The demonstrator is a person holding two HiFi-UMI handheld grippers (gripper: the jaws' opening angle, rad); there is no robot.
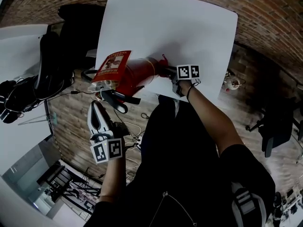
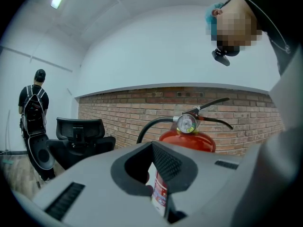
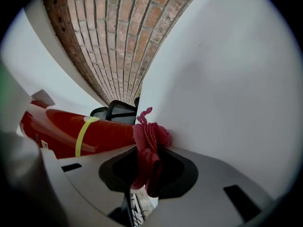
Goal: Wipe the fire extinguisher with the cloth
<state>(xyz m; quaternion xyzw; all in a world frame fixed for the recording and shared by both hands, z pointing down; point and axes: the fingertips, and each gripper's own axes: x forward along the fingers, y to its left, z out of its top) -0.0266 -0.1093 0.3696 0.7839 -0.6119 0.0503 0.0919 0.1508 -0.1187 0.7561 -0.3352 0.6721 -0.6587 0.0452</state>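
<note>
Sideways, red extinguisher w/ printed label & yellow band. Right gripper pinches pink cloth beside it; left gripper jaws slightly apart, empty.

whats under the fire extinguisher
The white table: the fire extinguisher lies on its side along its near edge. The strip of tabletop right beneath it is covered, so anything there cannot be seen.
</note>
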